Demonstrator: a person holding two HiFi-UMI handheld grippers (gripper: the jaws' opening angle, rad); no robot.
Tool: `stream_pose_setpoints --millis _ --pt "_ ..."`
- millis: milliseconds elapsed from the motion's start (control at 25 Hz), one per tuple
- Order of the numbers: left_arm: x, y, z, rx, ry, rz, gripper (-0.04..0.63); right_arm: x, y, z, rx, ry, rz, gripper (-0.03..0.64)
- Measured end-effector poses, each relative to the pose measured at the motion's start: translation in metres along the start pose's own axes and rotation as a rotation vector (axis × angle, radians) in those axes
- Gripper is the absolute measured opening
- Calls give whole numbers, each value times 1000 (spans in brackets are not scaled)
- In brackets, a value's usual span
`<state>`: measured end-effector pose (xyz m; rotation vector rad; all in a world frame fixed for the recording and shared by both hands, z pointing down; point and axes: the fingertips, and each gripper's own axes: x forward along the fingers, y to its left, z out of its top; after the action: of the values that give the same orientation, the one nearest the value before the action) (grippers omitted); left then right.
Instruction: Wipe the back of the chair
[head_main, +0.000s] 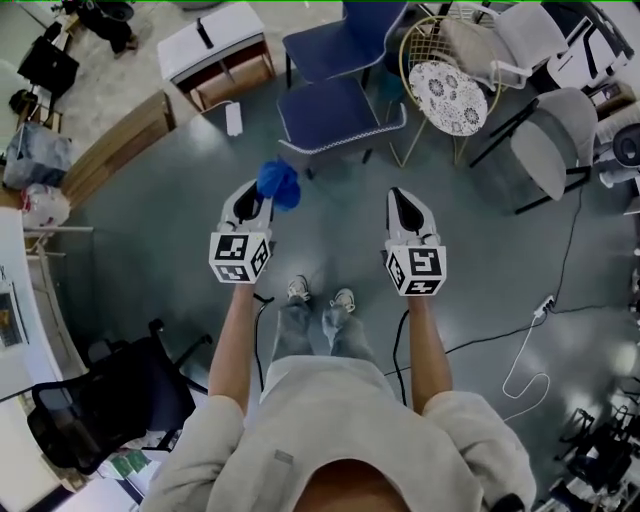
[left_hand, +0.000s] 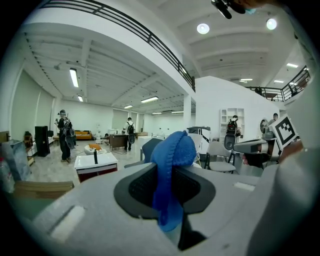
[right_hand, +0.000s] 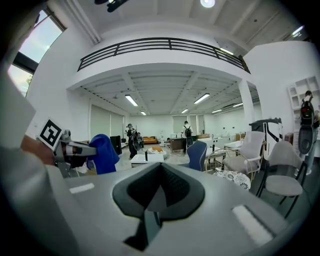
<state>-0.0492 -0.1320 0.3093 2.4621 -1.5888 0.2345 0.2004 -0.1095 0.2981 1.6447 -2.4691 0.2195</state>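
My left gripper (head_main: 262, 195) is shut on a blue cloth (head_main: 278, 183), which bunches out past its tip. The left gripper view shows the blue cloth (left_hand: 171, 172) pinched between the jaws and rising above them. My right gripper (head_main: 400, 200) is shut with nothing in it, level with the left one and about a body width to its right. Ahead of both stands a dark blue chair (head_main: 335, 110) with its seat toward me and its back (head_main: 345, 38) beyond. In the right gripper view the same blue chair (right_hand: 198, 153) appears at mid distance.
A gold wire chair with a patterned cushion (head_main: 447, 95) stands right of the blue chair, then grey chairs (head_main: 555, 140). A white low table (head_main: 215, 50) and wooden bench (head_main: 120, 145) lie front left. A black office chair (head_main: 110, 400) is behind left. A white cable (head_main: 530, 340) runs on the floor right.
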Motion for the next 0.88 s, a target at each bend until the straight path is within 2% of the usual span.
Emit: stream_pose_setpoints --millis 280,600,880 --pt "11 17 -22 17 25 16 71 7 1 -28 -1 27 11 0" --pt "45 38 -61 -3 25 -55 71 39 20 -55 -22 35 -20 0" --pt "64 58 -117 -26 43 -98 71 68 42 -102 -32 62 -39 0"
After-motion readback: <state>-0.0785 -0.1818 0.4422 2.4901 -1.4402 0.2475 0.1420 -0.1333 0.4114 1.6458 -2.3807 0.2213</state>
